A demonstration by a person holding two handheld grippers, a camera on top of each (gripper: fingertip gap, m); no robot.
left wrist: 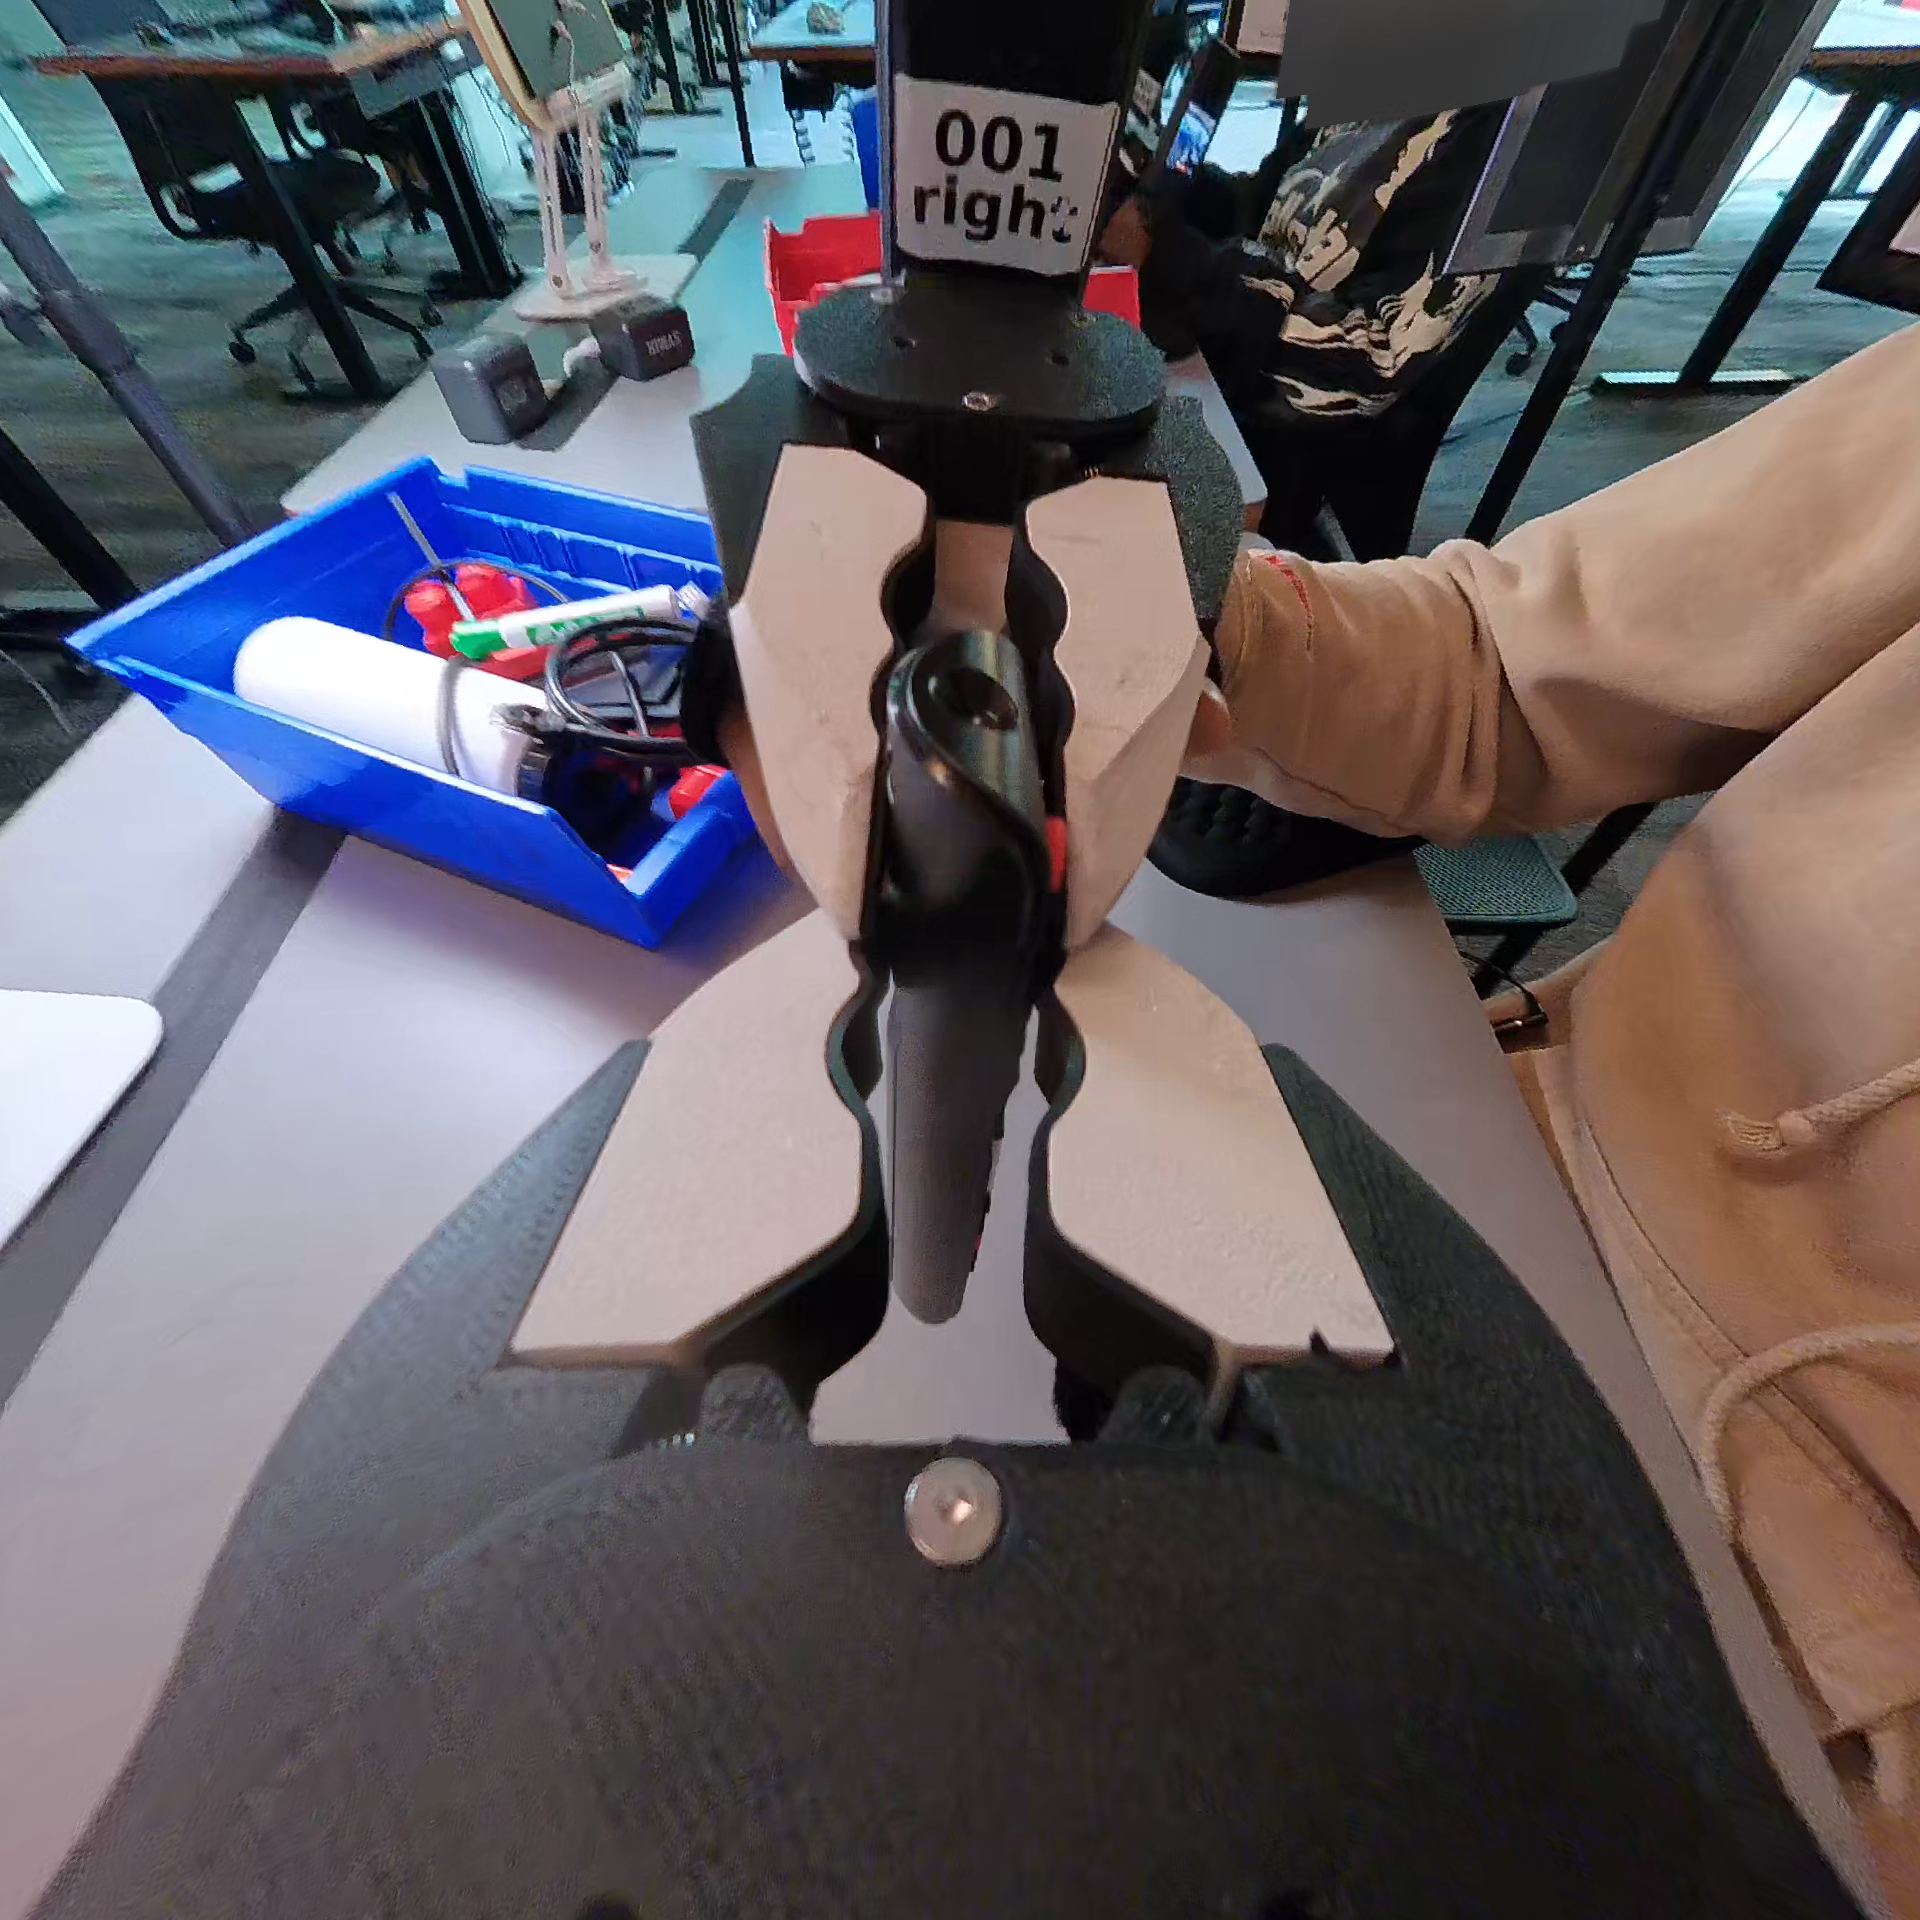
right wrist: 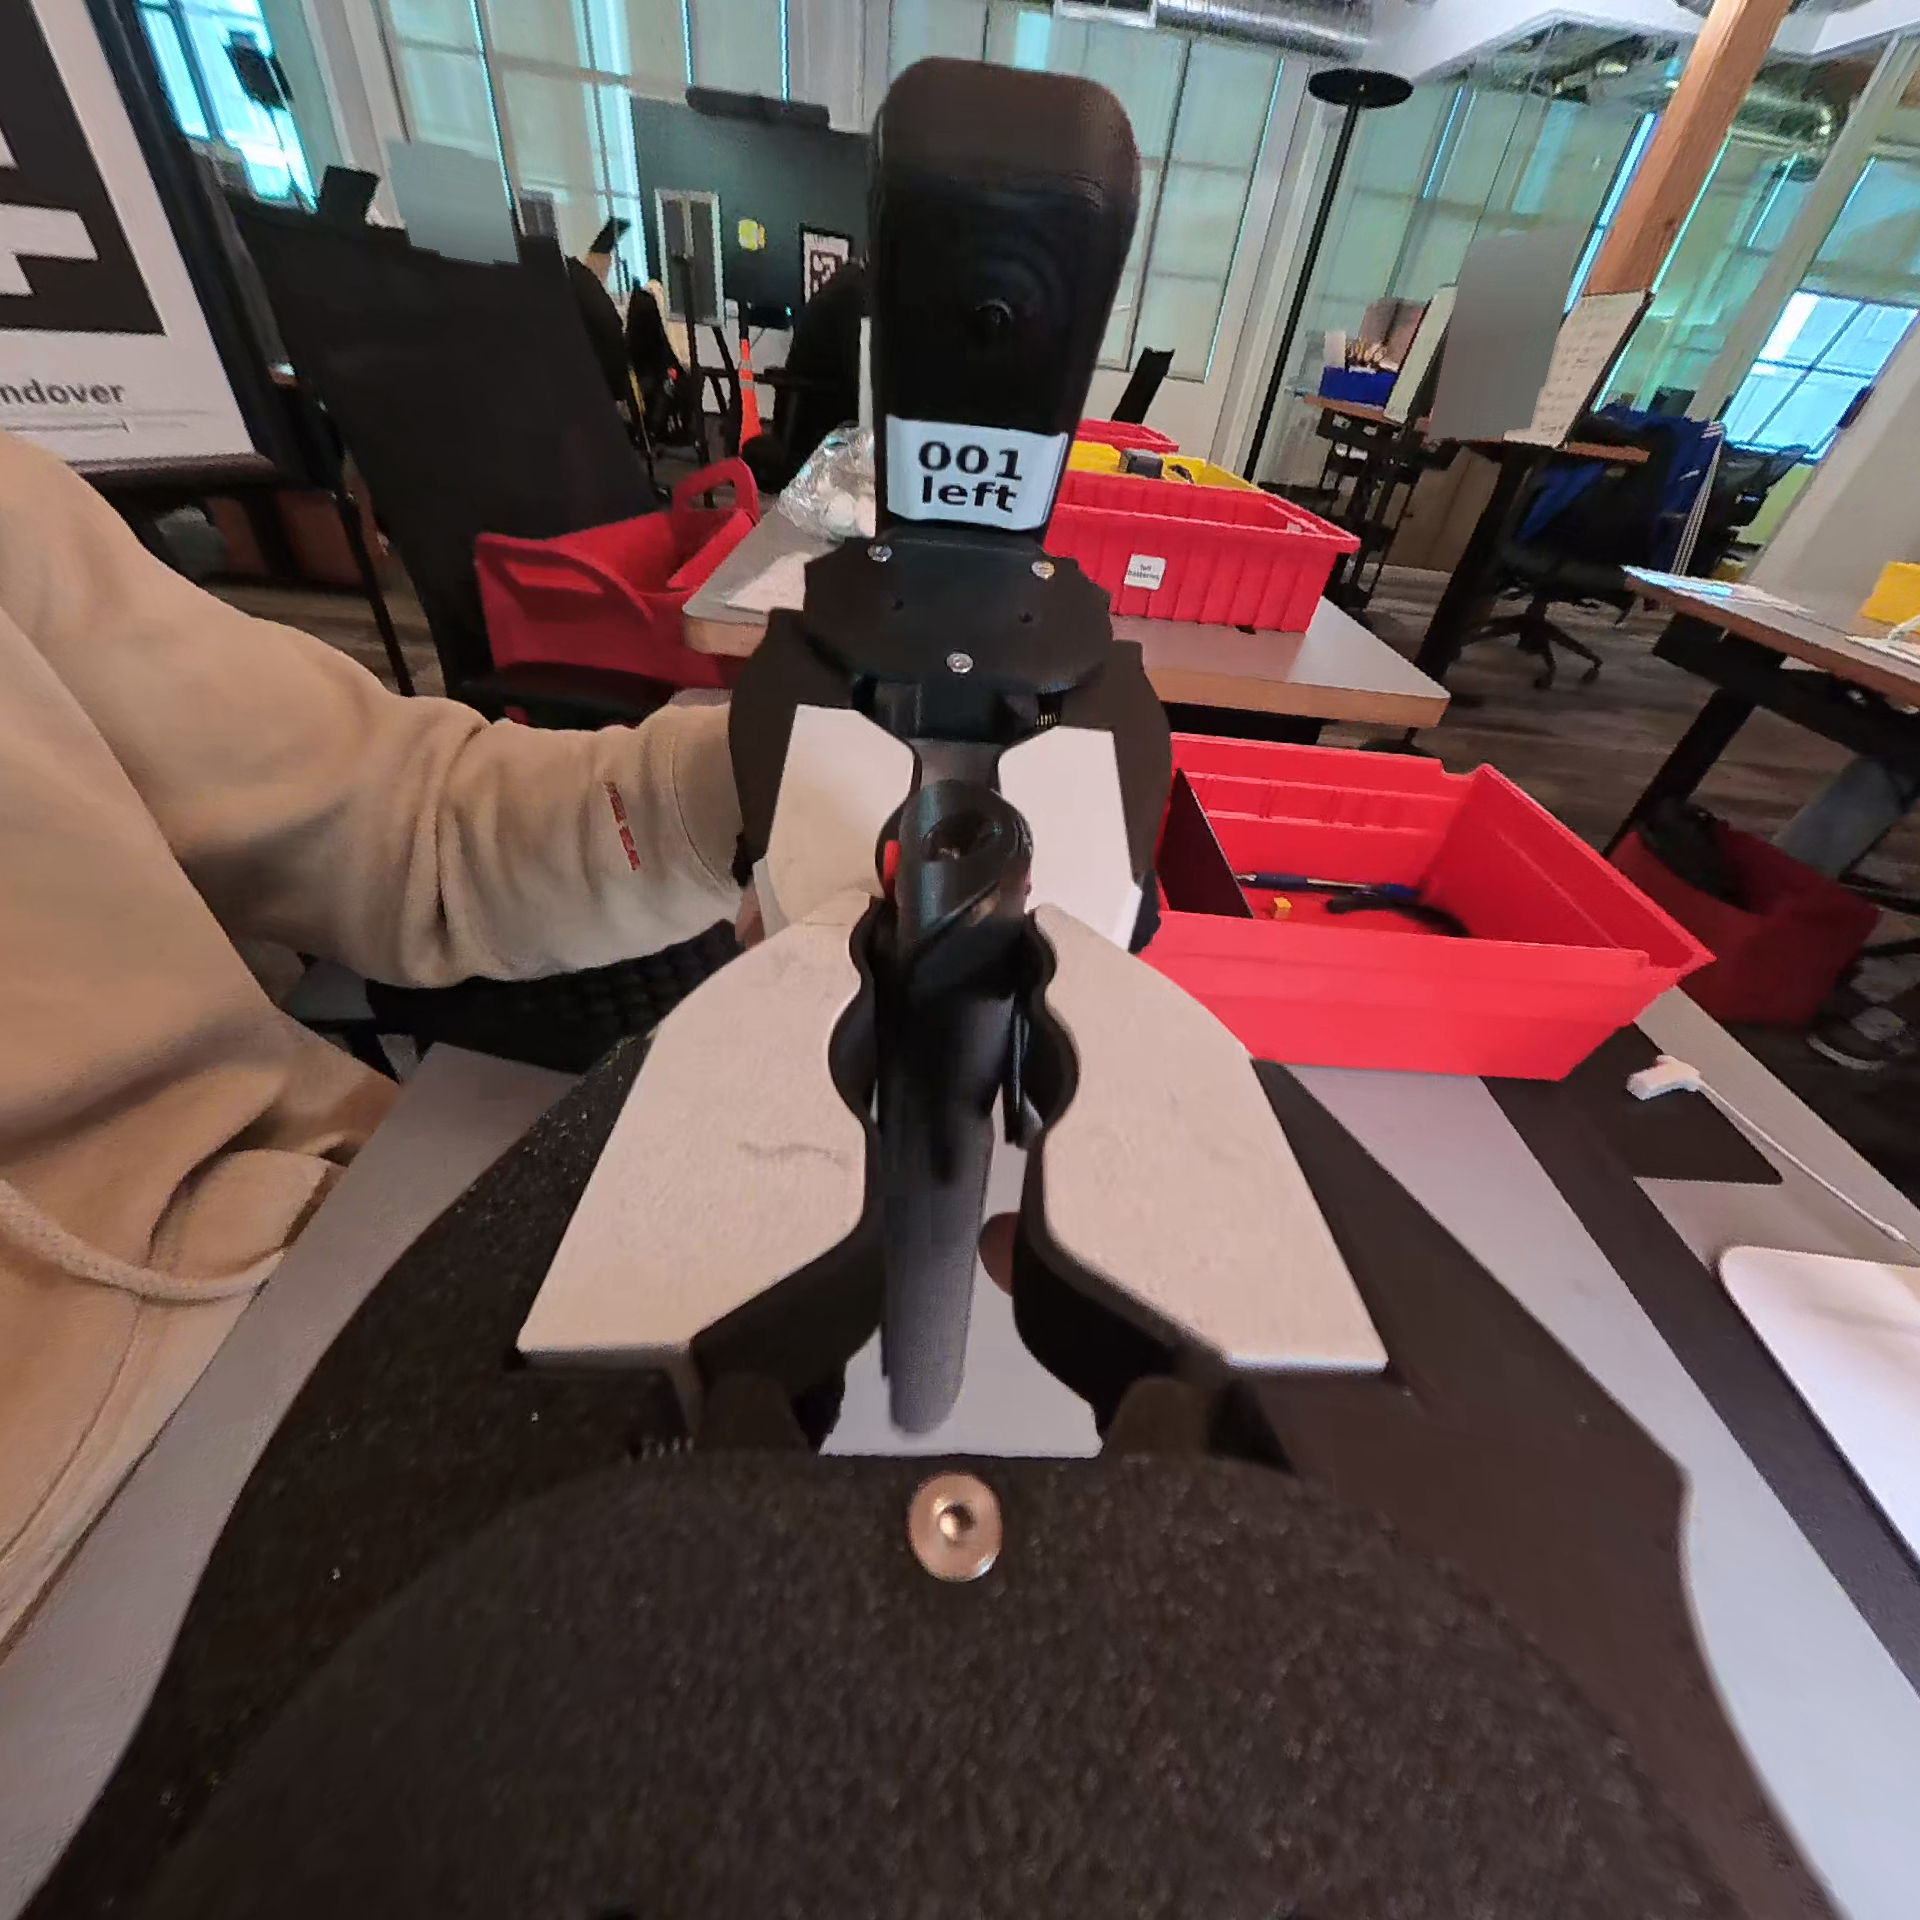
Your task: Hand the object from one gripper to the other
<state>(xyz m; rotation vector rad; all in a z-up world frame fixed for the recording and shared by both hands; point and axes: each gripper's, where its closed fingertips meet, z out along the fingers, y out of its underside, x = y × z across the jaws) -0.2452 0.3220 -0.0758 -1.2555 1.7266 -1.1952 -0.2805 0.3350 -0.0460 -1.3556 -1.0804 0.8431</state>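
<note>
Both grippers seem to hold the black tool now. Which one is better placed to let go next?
Hard to tell: left gripper and right gripper are both shut on the black tool, fingers tip to tip. Each view shows a similar length inside its own fingers, so neither looks clearly better placed.

Both feeds come through bright and evenly lit for me. In the right wrist view daylight pours in from the tall windows [right wrist: 1174,208] at the back, slightly washed out. Shadows on the grey tabletop [left wrist: 343,1049] are soft and faint. I see a small glossy highlight on the black object [left wrist: 961,821] held at centre. Wide-angle distortion bends desks and posts strongly at the edges. The near tongs [right wrist: 951,987] look slightly soft, and the blue bin [left wrist: 343,582] shows mild blur.
</note>
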